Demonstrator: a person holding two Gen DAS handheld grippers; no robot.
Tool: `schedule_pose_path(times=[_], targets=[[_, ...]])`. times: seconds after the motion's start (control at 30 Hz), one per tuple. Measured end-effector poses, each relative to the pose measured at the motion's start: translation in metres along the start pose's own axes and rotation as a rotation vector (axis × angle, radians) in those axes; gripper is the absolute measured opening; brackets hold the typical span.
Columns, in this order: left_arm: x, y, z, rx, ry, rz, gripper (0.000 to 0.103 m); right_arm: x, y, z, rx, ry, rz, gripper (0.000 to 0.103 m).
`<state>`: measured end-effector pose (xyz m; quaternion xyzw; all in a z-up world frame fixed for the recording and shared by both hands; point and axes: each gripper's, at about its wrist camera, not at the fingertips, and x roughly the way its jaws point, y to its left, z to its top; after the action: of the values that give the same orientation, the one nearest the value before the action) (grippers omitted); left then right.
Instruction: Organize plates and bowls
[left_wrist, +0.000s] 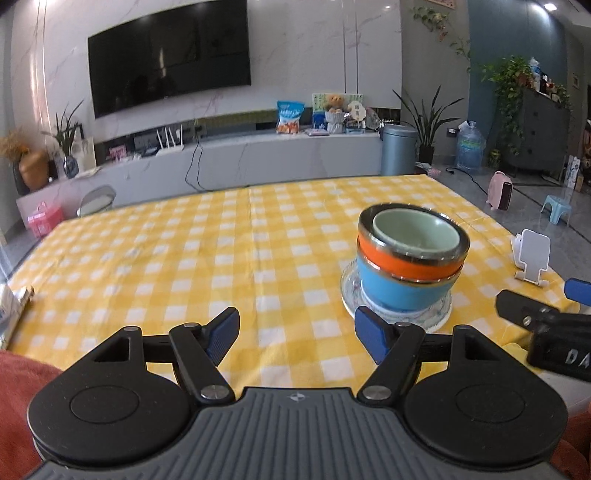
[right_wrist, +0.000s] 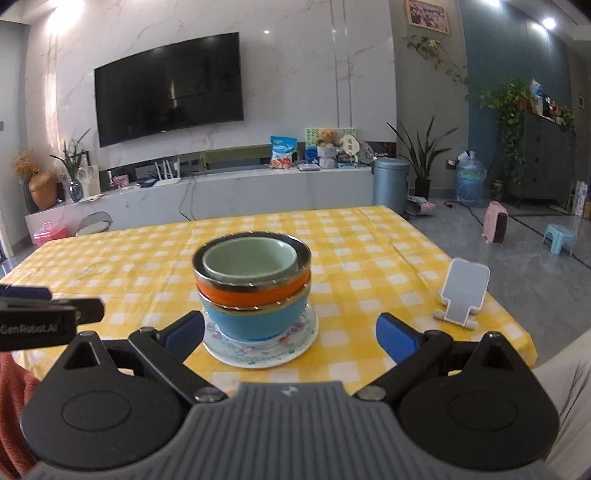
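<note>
Item: stack of bowls (right_wrist: 253, 284), green in orange in blue, on a floral plate (right_wrist: 260, 345), near the table's (right_wrist: 110, 254) right edge. Left gripper (left_wrist: 295, 336) and right gripper (right_wrist: 290, 332): jaws wide, empty. Advice: leave the stack standing; any lift should grip the plate's rim level.

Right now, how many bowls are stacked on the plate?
3 visible: blue bowl at the bottom on the plate, orange bowl nested in it, green bowl inside on top. More could be hidden within.
</note>
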<state>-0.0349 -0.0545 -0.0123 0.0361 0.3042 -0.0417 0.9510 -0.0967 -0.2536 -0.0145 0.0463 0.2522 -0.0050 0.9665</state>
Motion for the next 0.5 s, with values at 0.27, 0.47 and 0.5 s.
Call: schedule_pose_path(times=[0.27, 0.47, 0.5], targets=[[0.009, -0.001, -0.01, -0.003, 0.065, 0.009, 0.084, 0.005, -0.007, -0.007, 0.06, 0.03, -0.004, 0.097], [0.008, -0.002, -0.01, 0.003, 0.073, 0.015, 0.084, 0.005, -0.006, -0.008, 0.059, 0.028, 0.0, 0.097], [0.007, -0.002, -0.01, 0.004, 0.073, 0.015, 0.084, 0.004, -0.006, -0.008, 0.06, 0.026, 0.001, 0.097]])
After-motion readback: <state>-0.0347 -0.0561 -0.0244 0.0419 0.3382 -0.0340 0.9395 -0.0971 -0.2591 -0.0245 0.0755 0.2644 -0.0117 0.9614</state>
